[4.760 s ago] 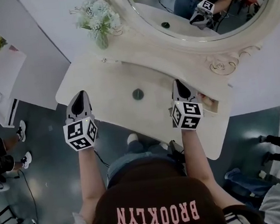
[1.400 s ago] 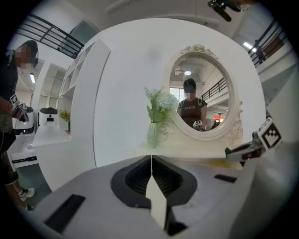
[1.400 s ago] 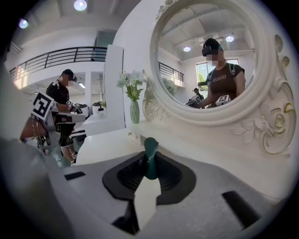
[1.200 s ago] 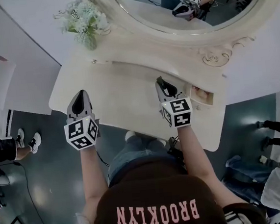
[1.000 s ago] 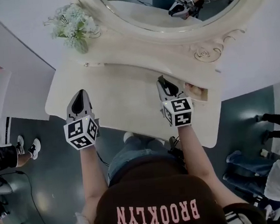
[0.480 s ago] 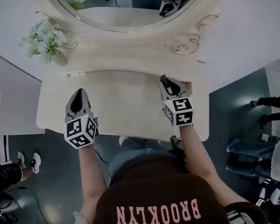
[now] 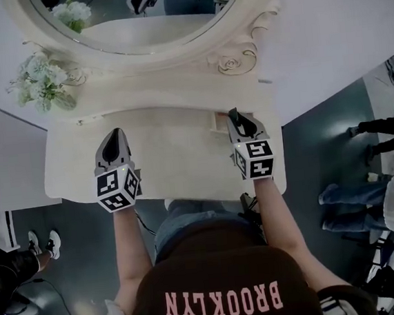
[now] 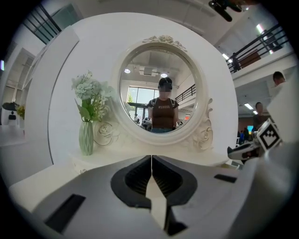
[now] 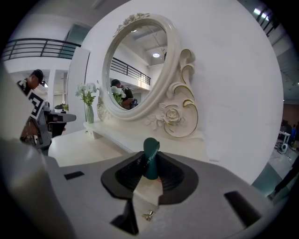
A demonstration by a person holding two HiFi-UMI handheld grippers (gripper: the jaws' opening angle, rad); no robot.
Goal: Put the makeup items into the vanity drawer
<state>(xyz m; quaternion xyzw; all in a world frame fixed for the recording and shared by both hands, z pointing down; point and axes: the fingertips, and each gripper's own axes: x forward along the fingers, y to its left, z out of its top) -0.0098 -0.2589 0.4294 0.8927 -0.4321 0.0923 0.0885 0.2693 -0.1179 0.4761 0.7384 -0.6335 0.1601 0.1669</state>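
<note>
Counting gives two grippers, one makeup item, one drawer, one vase of flowers [image 7: 41, 82] and one oval mirror [image 7: 136, 27]. The left gripper [image 7: 114, 135] hovers over the front left of the vanity top [image 7: 176, 159], jaws pressed together on nothing. The right gripper [image 7: 238, 118], near the back right corner, has just been easing its jaws apart. Its pads clasp a dark green tube [image 9: 150, 158], upright between them, which only the right gripper view shows. Only the head view shows the small open drawer [image 7: 218, 122] just beside that gripper's tip; its contents are too small to tell.
</note>
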